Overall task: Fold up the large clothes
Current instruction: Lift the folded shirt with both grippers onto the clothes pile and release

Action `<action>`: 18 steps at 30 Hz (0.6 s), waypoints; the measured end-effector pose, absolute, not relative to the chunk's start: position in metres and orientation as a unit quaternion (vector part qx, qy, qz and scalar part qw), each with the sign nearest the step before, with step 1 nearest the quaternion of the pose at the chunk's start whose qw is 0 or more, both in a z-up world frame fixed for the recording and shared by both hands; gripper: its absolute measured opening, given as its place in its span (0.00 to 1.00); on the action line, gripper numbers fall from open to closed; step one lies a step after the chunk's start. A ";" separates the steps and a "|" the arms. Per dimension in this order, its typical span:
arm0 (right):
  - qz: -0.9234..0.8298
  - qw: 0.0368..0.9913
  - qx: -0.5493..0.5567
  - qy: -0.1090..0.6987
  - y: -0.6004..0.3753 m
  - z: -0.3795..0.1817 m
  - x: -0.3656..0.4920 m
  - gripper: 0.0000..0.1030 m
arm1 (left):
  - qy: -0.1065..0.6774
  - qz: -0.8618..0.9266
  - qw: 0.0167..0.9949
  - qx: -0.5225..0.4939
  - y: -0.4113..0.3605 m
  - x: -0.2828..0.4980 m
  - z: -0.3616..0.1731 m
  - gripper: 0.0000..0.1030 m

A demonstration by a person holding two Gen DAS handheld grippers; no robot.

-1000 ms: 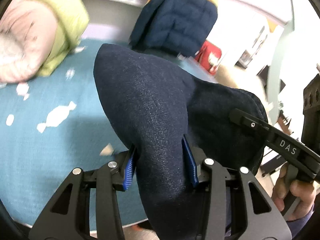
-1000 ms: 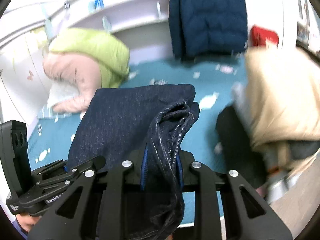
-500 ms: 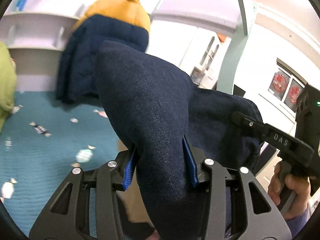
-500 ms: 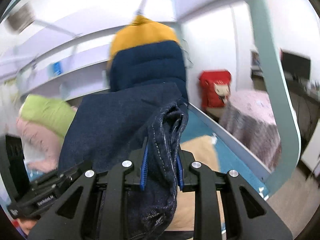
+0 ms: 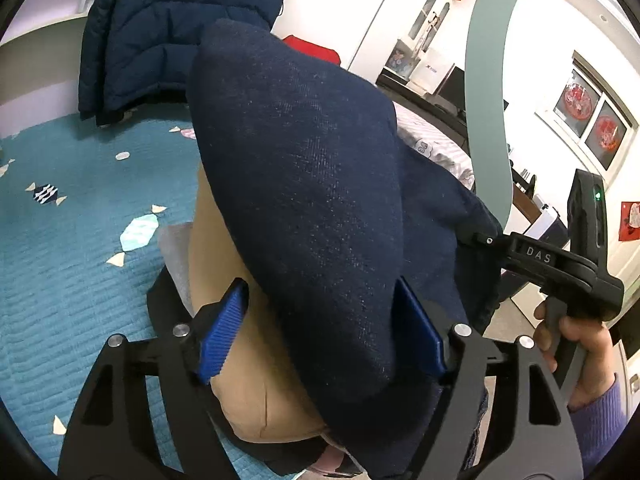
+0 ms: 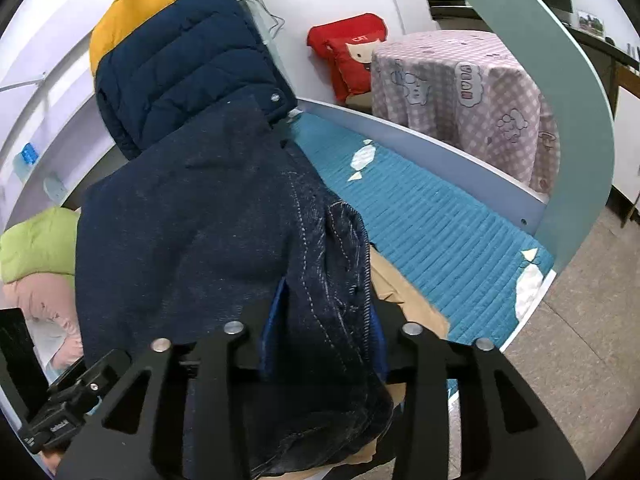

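Folded dark blue jeans (image 5: 312,200) hang between both grippers, above a folded tan garment (image 5: 248,380) on the teal bed cover (image 5: 60,280). My left gripper (image 5: 320,332) has its jaws opening. Its left pad stands clear of the denim and its right pad still touches it. In the right wrist view the jeans' bunched seam edge (image 6: 332,280) lies between the pads of my right gripper (image 6: 326,320). Those jaws are opening too, and the denim sits loosely between them. The tan garment (image 6: 408,292) shows just under that edge.
A navy and yellow puffer jacket (image 6: 180,60) hangs at the back wall. A green and pink garment (image 6: 36,248) lies at the left. The bed's edge and rail (image 6: 440,140) run at the right, with a red cushion (image 6: 352,60), a checked-cloth table (image 6: 460,100) and floor (image 6: 560,360) beyond.
Both grippers swung the jeans sideways from the middle of the bed to above the tan garment near the bed's edge. Both pairs of jaws have widened, and the left pad has come off the denim.
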State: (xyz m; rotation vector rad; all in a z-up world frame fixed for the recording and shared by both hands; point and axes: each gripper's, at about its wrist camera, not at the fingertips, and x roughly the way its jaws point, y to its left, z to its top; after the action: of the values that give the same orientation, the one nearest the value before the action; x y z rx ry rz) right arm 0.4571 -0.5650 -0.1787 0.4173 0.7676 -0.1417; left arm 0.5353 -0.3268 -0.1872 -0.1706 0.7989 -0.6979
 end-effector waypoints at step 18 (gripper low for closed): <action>-0.095 0.949 0.043 0.297 -0.454 -0.117 0.391 0.69 | 0.320 -0.267 0.906 -0.071 -0.208 0.476 -0.164 0.86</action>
State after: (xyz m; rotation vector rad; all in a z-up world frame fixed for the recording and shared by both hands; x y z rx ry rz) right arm 0.3914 -0.4539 -0.1173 0.0868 0.6042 -0.1932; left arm 0.4758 -0.2083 -0.1642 -0.1459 0.6606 -0.5513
